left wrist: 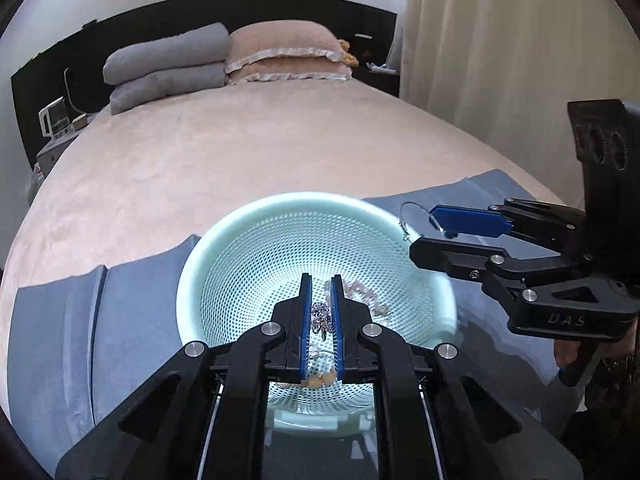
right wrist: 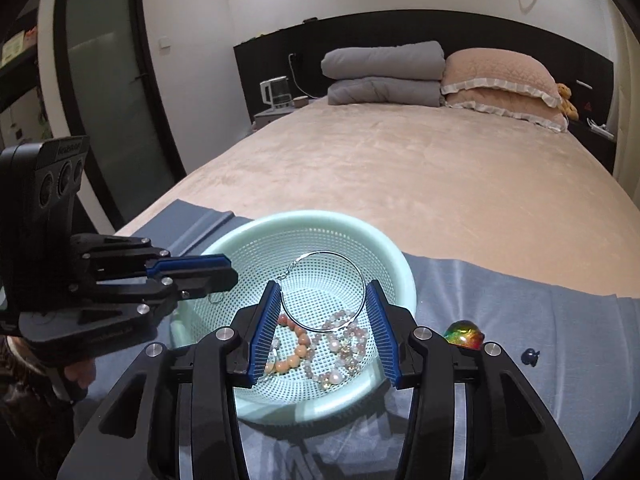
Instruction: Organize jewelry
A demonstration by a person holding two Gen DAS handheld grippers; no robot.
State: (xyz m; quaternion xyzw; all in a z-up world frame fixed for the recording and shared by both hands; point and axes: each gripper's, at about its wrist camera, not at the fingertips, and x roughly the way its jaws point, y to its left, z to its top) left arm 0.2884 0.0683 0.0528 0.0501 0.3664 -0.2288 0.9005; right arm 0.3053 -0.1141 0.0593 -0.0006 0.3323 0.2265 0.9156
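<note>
A mint perforated basket (left wrist: 224, 248) (right wrist: 396, 268) stands on a blue cloth on the bed. Inside lie a peach bead bracelet (right wrist: 298, 354) and pale pink and pearl bead strands (right wrist: 344, 344). My left gripper (left wrist: 321, 296) is shut on a small purple-stoned jewel (left wrist: 321, 316) over the basket; it also shows in the right wrist view (right wrist: 230, 270). My right gripper (right wrist: 325, 300) holds a large silver hoop earring (right wrist: 356, 266) between its blue pads, above the basket. In the left wrist view the right gripper (left wrist: 424, 228) and the hoop (left wrist: 412, 210) sit over the basket's right rim.
A rainbow-coloured dome piece (right wrist: 464, 334) and a small dark blue piece (right wrist: 530, 356) lie on the blue cloth (right wrist: 520, 304) right of the basket. Beyond is the beige bedspread (right wrist: 400, 168), with grey and pink pillows (right wrist: 496, 76) at the headboard.
</note>
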